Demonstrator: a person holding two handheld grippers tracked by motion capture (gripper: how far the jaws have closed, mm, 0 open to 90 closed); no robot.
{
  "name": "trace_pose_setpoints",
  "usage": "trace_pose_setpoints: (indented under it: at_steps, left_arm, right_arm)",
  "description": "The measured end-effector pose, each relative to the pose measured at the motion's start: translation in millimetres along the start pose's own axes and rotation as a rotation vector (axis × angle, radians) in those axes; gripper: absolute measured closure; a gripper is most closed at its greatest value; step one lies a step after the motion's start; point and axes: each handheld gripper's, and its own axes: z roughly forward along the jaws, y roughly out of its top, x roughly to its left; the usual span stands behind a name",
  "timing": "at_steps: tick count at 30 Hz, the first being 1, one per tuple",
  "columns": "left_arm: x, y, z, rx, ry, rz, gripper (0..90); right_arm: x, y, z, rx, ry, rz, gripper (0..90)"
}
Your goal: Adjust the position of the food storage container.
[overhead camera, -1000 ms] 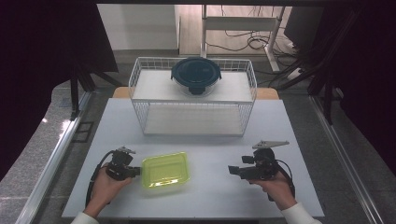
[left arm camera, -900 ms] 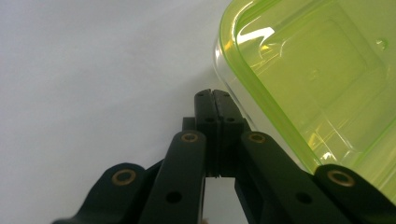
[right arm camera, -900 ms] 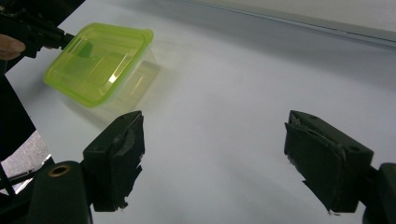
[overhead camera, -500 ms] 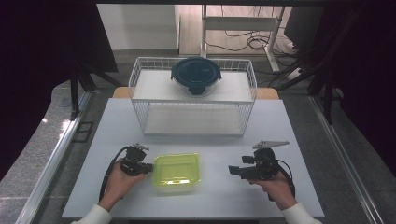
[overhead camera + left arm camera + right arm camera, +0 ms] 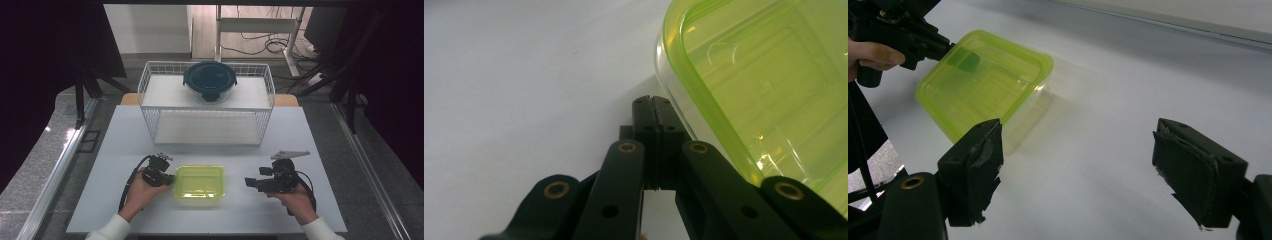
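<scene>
Nearest the bench's [image 5: 125, 200] front edge, two hands are gripping the tongs. The left tongs [image 5: 169, 178] are lying low on the bench, pointing right, with their jaws clenched together on nothing; in the left tongs view the closed tips [image 5: 652, 107] are sitting just beside the tub's [image 5: 199, 182] left wall, close under its green rim, and whether they are touching it cannot be told. The right tongs [image 5: 248, 182] are pointing left toward the tub, standing well apart from it, with jaws released and spread wide; in the right tongs view [image 5: 1075, 165] bare bench is showing between the two pads.

The tub, clear with a yellow-green tint, is sitting upright and open-topped between the two tongs, near the front of the bench and slightly left of its middle. A strip of bare bench is lying between the tub and the front edge, and a wider open stretch is running on its right side up to the right tongs.

Beyond the tub, a band of bare bench is leading to a white wire rack [image 5: 150, 90] standing across the far half. On the rack's upper shelf, near the middle, a round dark bowl with a clipped lid [image 5: 210, 79] is resting.
</scene>
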Motion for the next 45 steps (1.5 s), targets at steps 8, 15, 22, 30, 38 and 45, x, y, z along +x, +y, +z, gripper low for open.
trace_pose_setpoints:
  at_steps: [8,15,22,30,38,45]
  left_arm:
    - [-10.9,6.7,5.2,-0.008,-0.017,0.013,90.0]
    - [-1.6,1.4,-0.2,-0.031,-0.004,-0.013,90.0]
    - [6.0,-10.1,-28.7,-0.154,0.024,-0.043,89.4]
    - [7.0,-20.3,-49.7,-0.255,0.007,-0.063,61.0]
    - [6.9,-26.7,-55.5,-0.27,-0.001,-0.093,27.6]
    - [4.8,-30.2,-64.5,-0.303,-0.024,-0.104,19.6]
  right_arm:
    - [0.9,0.0,0.3,0.004,0.008,0.001,20.1]
    - [0.6,-0.3,-0.3,-0.004,0.011,0.005,20.2]
    - [0.5,-0.7,0.4,-0.004,-0.002,0.0,20.2]
    - [1.3,-1.9,3.4,0.003,-0.011,-0.002,20.2]
    - [0.9,-2.6,3.9,0.005,-0.012,-0.008,20.2]
    - [0.3,-3.8,5.8,0.013,-0.01,-0.007,20.1]
